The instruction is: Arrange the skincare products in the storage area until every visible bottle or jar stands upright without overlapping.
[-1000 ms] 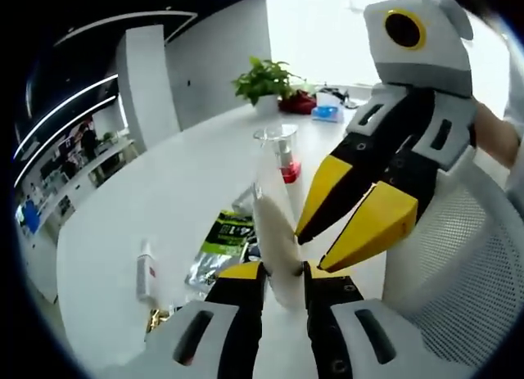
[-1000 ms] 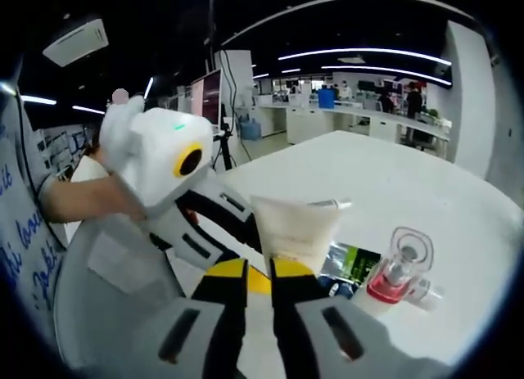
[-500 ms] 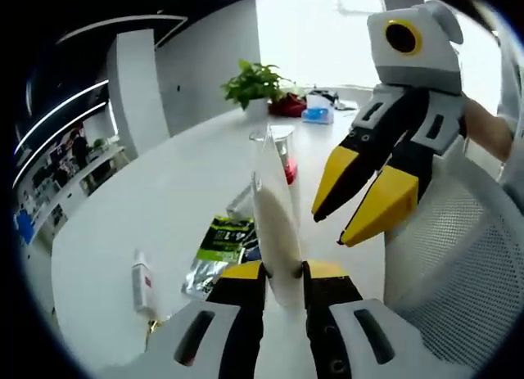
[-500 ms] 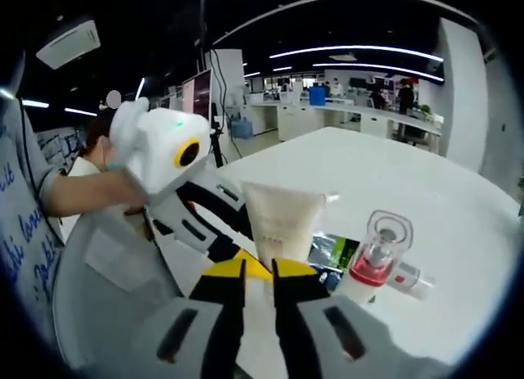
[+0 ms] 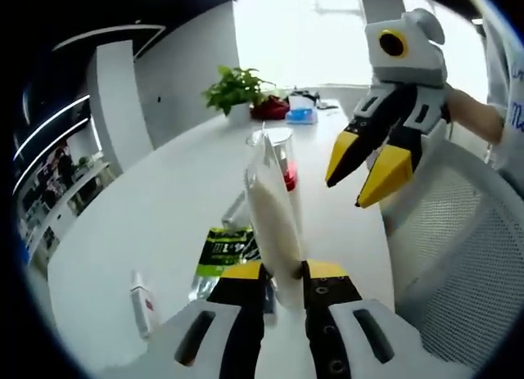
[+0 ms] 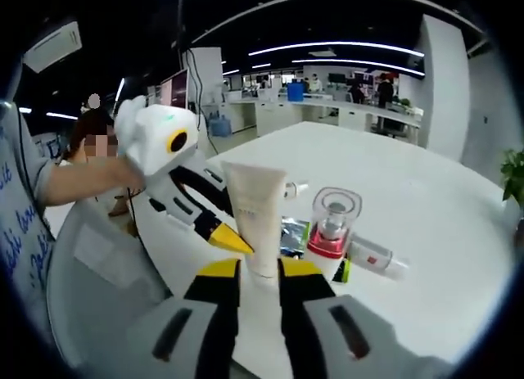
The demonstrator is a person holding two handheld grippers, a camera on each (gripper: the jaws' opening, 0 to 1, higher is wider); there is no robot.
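A cream tube (image 5: 272, 223) stands upright between the jaws of my left gripper (image 5: 283, 268), which is shut on its lower end. Seen from the right gripper view, the same tube (image 6: 255, 211) is held from the left by the left gripper (image 6: 244, 245). My right gripper (image 5: 344, 194) hangs open to the upper right of the tube, apart from it. Its own jaws (image 6: 259, 264) rise just in front of the tube. A bottle with a clear cap and red collar (image 5: 283, 154) (image 6: 331, 227) stands upright behind the tube.
On the white table (image 5: 164, 199) lie a small white bottle (image 5: 141, 301) (image 6: 372, 256) and a green-and-black sachet (image 5: 223, 246) (image 6: 292, 236). A potted plant (image 5: 233, 88) stands far back. A white mesh chair (image 5: 458, 256) is beside the table.
My right gripper has drawn back from the cream tube and now stands farther from it. The left gripper keeps its hold on the tube.
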